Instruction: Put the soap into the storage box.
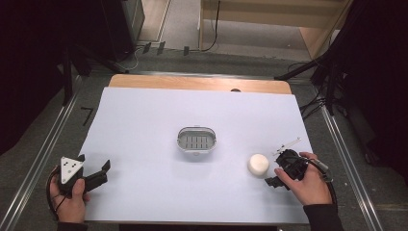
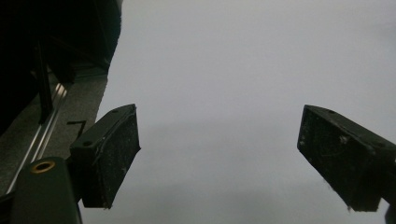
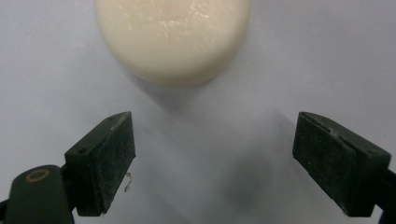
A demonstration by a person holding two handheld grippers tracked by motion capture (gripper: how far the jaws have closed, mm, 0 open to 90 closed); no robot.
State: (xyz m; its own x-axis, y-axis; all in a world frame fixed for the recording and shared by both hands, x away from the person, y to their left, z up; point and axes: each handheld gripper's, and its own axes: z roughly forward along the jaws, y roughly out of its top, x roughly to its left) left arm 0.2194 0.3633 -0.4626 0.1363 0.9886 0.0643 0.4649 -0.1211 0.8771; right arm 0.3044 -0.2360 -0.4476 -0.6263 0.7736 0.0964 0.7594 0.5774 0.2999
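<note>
Right gripper (image 3: pixel 212 158) wide open, nothing held, aimed at round cream soap bar (image 3: pixel 172 37) just ahead on white worktop (image 1: pixel 144 125). Soap dish (image 1: pixel 196 139) mid-worktop, well apart from soap, looks empty. Left gripper (image 2: pixel 219 156) open, idle at near-left corner. Likely soap-to-dish; grasp not yet made. No readable writing.

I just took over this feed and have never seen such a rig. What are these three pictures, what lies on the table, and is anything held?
A person holds a two-jaw tool in each hand. The high view looks down on the white table sheet: left gripper bottom left, right gripper bottom right. The other two cameras ride on the grippers and look along their black jaws. On the sheet lie a cream round soap and a small grey slotted dish. Both grippers are open and hold nothing; the right one points at the soap, just short of it.
</note>
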